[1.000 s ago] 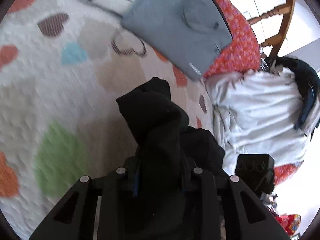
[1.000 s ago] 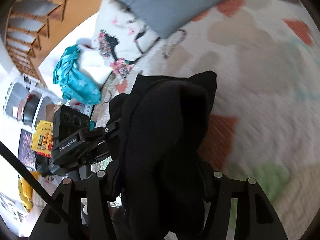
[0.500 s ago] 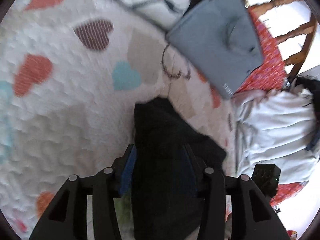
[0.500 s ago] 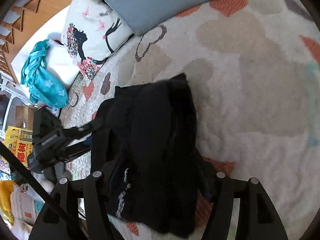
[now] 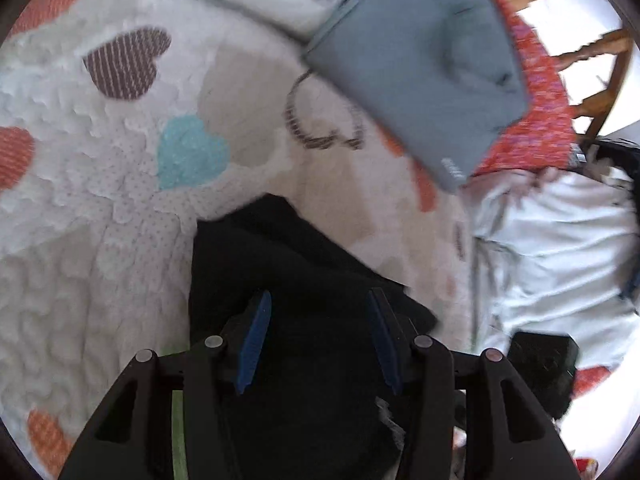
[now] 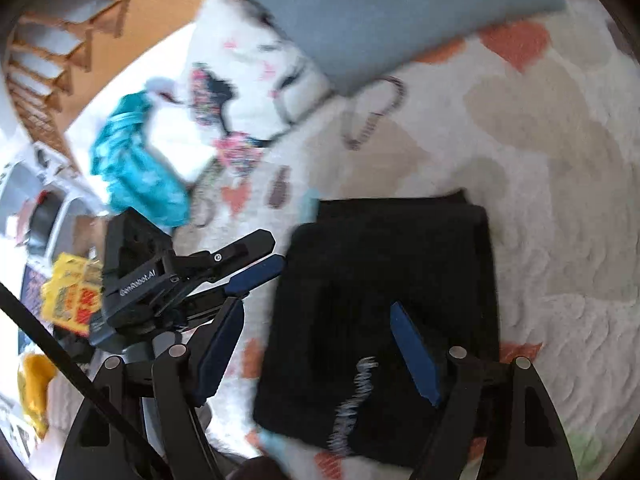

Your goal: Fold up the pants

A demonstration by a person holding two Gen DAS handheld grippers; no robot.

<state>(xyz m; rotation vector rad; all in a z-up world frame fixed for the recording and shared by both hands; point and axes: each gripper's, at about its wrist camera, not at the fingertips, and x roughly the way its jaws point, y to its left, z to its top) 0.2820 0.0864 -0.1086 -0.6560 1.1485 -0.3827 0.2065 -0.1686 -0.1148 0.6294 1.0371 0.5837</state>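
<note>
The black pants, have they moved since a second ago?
Yes. The black pants hung bunched in both hand-held grippers before; now they lie flat and folded on the heart-patterned quilt, below the grey cushion, with both grippers open.

"GenRobot.AI" on left gripper [image 6: 256, 276]

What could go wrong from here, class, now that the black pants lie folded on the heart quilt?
1. The open left tongs hang just above the black pants; lifting away could snag the cloth and undo the fold.
2. The right tongs are open over the pants' left edge and could drag it across the quilt.
</note>
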